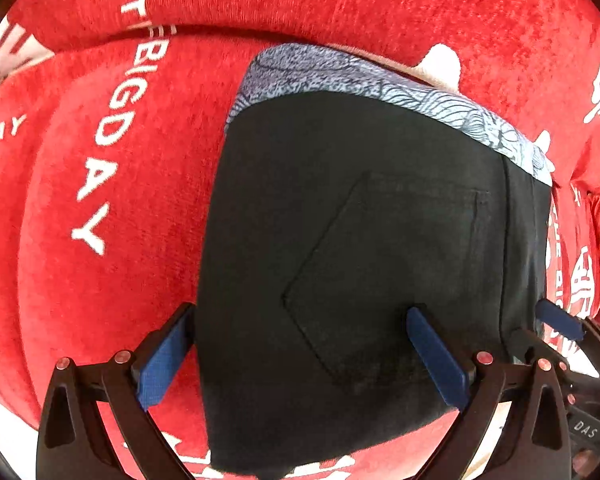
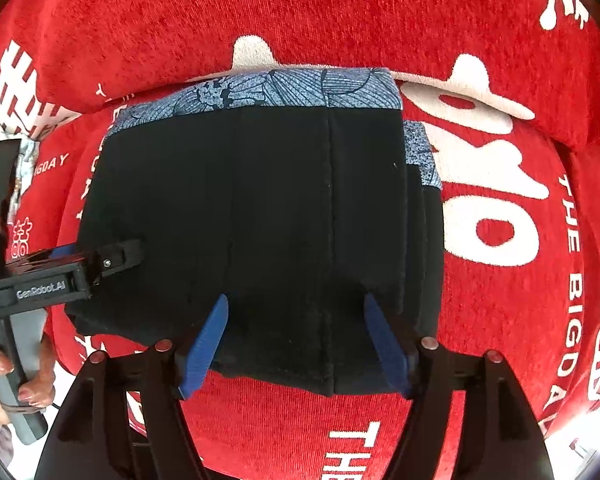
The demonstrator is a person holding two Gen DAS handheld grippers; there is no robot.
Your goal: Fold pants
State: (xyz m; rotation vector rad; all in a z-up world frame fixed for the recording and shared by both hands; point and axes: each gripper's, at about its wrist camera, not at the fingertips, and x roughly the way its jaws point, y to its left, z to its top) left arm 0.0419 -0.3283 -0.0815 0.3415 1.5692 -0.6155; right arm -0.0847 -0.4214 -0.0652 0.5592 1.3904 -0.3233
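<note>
Both open claws [image 1: 300, 356] [image 2: 296, 344] straddle folded pants [image 2: 260, 208].

surface: red plush cover [image 2: 340, 20] with white lettering | on it: folded black pants [image 2: 260, 208], blue patterned band at 12 o'clock

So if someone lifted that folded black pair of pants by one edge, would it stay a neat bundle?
Probably not. The pants are soft cloth in several loose layers, visible stepped at the right edge, so they would likely droop and unfold. The fuzzy red blanket probably grips them, so a push may bunch them. Both the left tool and right tool are open.
</note>
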